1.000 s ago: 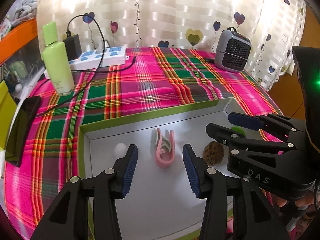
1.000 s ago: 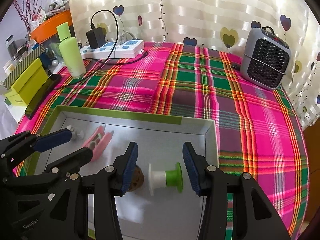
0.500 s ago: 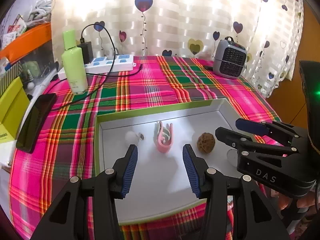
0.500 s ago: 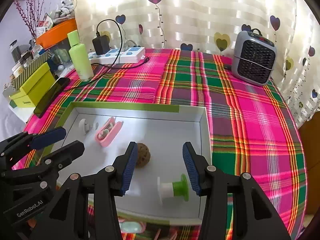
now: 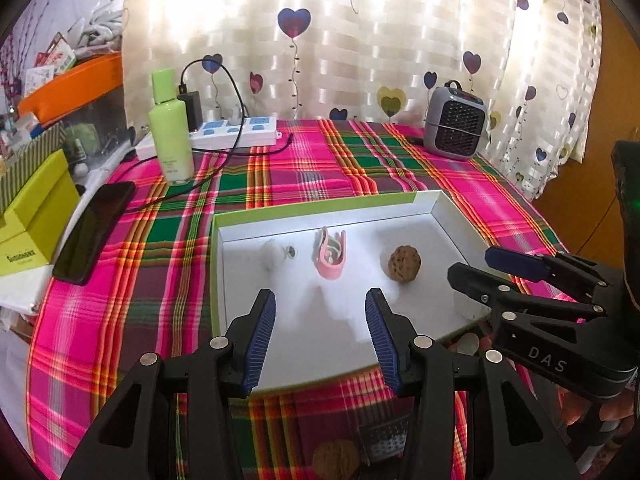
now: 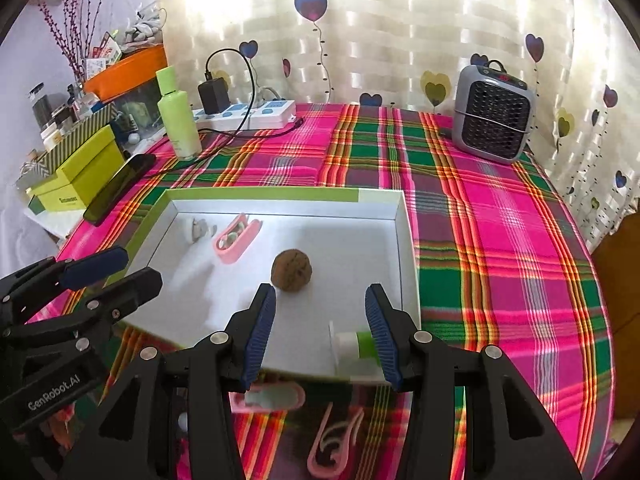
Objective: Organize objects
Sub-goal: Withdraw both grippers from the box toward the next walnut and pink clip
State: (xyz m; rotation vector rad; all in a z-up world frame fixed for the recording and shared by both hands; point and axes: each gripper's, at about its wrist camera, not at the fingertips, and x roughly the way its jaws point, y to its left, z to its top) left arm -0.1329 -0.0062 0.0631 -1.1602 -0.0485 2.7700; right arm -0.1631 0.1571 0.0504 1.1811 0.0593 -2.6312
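A white tray with a green rim (image 5: 320,205) (image 6: 404,240) lies on the plaid cloth. In it are a brown walnut (image 5: 404,263) (image 6: 291,269), a pink clip (image 5: 330,254) (image 6: 237,238), a small white bulb (image 5: 274,254) (image 6: 197,230) and a white and green spool (image 6: 356,346). My left gripper (image 5: 320,336) is open and empty above the tray's near edge. My right gripper (image 6: 320,332) is open and empty over the tray's near right corner, beside the spool. Each gripper shows in the other's view, the right one (image 5: 504,268) and the left one (image 6: 116,268).
On the cloth in front of the tray lie another walnut (image 5: 336,460), a pink clip (image 6: 334,444) and a second pink item (image 6: 272,398). At the back stand a green bottle (image 6: 178,114), a power strip (image 6: 248,114) and a grey heater (image 6: 494,116). A phone (image 5: 94,230) and yellow boxes (image 5: 36,216) are at the left.
Both grippers have pulled back and up from the tray, so more of the table shows. The spool, between the right fingers before, now lies by the right finger. Both stay open.
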